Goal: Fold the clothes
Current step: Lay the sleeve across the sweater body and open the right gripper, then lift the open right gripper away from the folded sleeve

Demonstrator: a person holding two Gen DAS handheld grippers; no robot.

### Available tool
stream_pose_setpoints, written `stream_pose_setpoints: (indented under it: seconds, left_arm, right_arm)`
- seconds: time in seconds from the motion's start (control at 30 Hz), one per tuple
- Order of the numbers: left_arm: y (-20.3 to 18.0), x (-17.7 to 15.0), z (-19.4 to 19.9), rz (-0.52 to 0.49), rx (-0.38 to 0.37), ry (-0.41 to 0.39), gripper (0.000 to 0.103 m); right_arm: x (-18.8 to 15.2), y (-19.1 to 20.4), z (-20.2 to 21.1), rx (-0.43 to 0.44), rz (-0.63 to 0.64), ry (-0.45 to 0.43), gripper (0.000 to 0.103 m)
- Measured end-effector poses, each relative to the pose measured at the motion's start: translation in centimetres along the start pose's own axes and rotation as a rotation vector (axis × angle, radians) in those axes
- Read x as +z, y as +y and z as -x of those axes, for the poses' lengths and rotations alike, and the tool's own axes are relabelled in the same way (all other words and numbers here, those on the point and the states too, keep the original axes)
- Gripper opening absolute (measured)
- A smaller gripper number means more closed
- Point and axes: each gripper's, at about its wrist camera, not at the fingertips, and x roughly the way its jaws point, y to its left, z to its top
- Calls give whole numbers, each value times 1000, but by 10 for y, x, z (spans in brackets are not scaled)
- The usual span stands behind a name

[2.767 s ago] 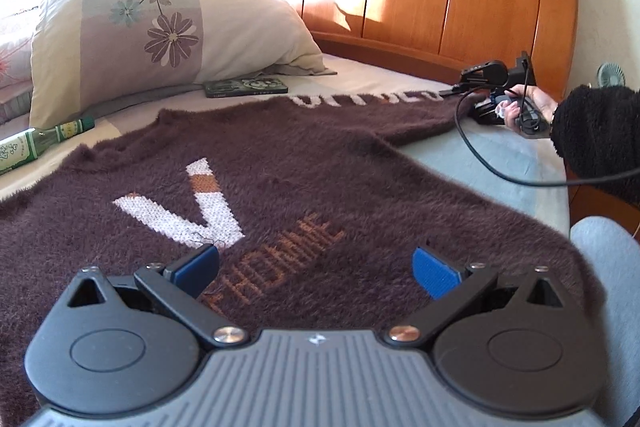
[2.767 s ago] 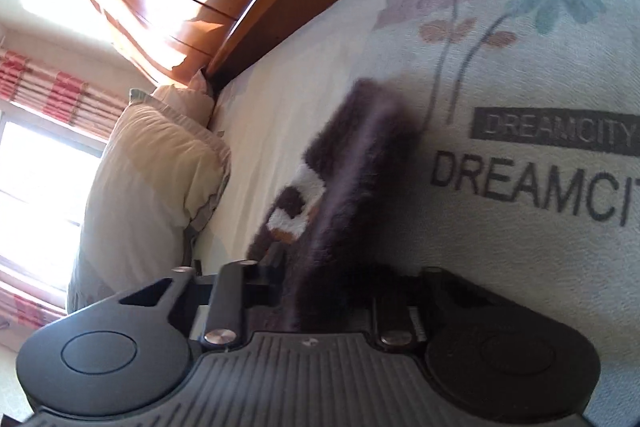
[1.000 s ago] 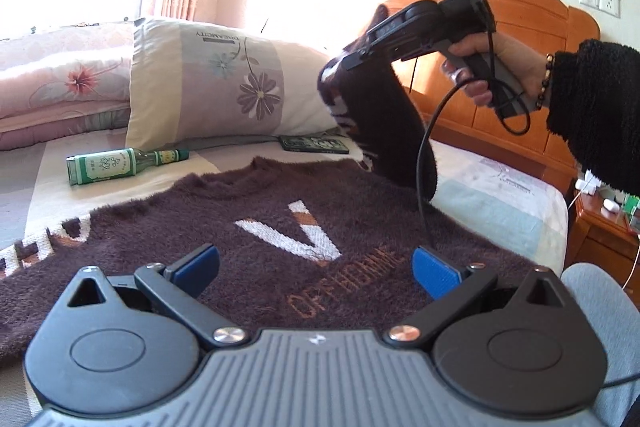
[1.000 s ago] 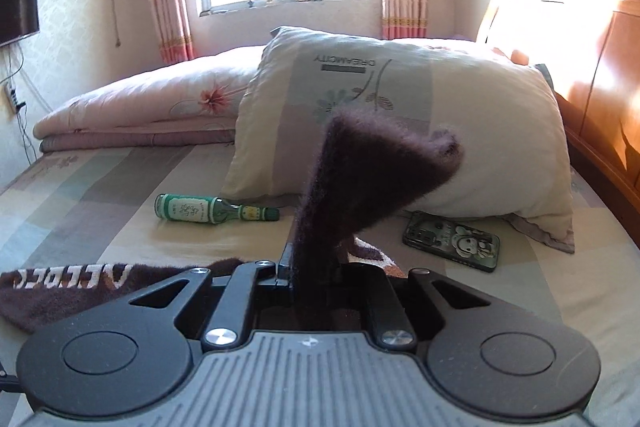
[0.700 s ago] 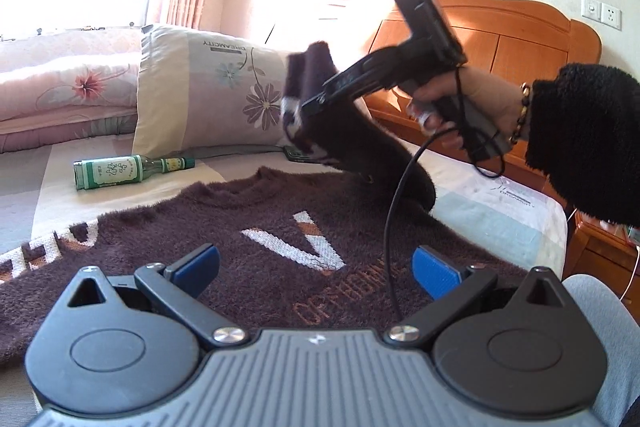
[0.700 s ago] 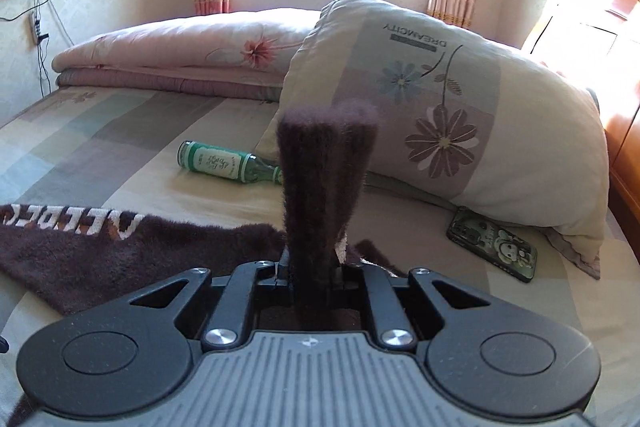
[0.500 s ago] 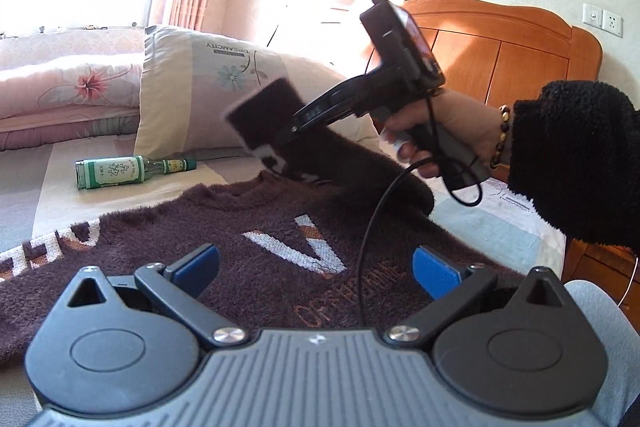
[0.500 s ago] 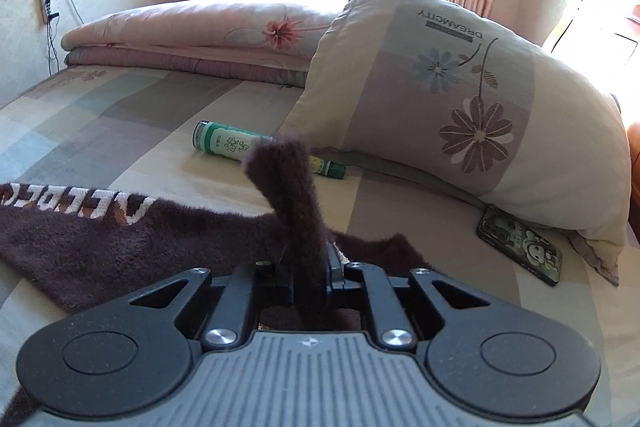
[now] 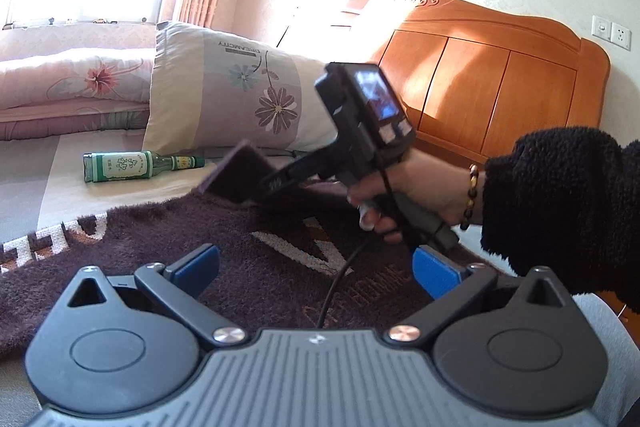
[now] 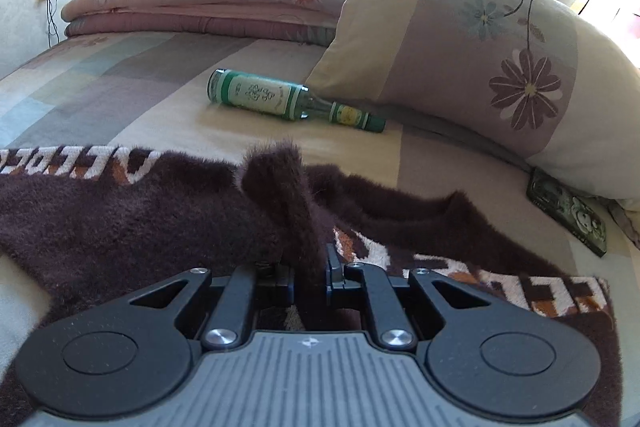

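A fuzzy dark brown sweater (image 9: 168, 239) with white and orange lettering lies spread flat on the bed, also in the right wrist view (image 10: 120, 211). My right gripper (image 10: 311, 271) is shut on the end of the sweater's right sleeve (image 10: 280, 183) and holds it low over the sweater's chest. In the left wrist view the right gripper (image 9: 264, 183) shows with the sleeve end (image 9: 236, 175) sticking out. My left gripper (image 9: 316, 263) is open and empty, above the sweater's lower part.
A green glass bottle (image 10: 288, 99) lies on the bed past the sweater's collar. A flowered pillow (image 10: 480, 39) leans at the back right, a phone (image 10: 568, 215) beside it. A folded pink quilt (image 10: 200, 3) lies behind. A wooden headboard (image 9: 492, 87) stands at the right.
My right gripper has lifted the sleeve off the bed's right side and carried it left and down over the sweater's chest. My left gripper has stayed open.
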Motion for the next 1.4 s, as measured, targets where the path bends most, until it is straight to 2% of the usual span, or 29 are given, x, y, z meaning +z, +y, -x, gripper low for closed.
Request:
stream_pose_setpoints:
  seconds: [0.17, 0.23, 0.3, 0.4, 0.53, 0.67, 0.77, 1.0, 1.17, 1.23, 1.3, 1.4]
  left_arm:
    - [2, -1, 0, 6, 8, 3, 102]
    - [3, -2, -2, 10, 9, 5, 102]
    - [4, -2, -4, 15, 8, 6, 102]
    - [3, -1, -5, 13, 0, 8, 102]
    - [-1, -2, -4, -1, -16, 5, 102]
    - [-2, 0, -5, 8, -35, -8, 102]
    - [-1, 0, -9, 25, -45, -8, 102]
    - [-4, -2, -43, 74, 57, 77, 102]
    - [-8, -2, -67, 105, 130, 138, 102]
    - [-14, 10, -83, 92, 150, 161, 102]
    - [-21, 29, -102, 80, 140, 165, 102]
    - [-27, 55, -144, 65, 129, 170, 102]
  right_arm:
    - [7, 2, -3, 1, -40, -35, 15]
    - [9, 1, -5, 24, -46, -22, 23]
    - [4, 1, -7, 82, -42, 11, 31]
    - [-7, 5, -5, 141, -30, 50, 60]
    - [-19, 1, 17, 163, -26, 49, 66]
    - [-34, -24, 58, 115, -40, 1, 77]
    - [-55, -59, 90, 54, -112, -28, 79]
    - [-120, -136, 144, -51, -317, -159, 79]
    - [-133, -159, 136, -19, -328, -226, 79]
    - [-132, -164, 126, -7, -319, -229, 79]
    - [-130, -168, 115, -5, -306, -227, 79]
    - [-134, -177, 99, 29, -325, -178, 80]
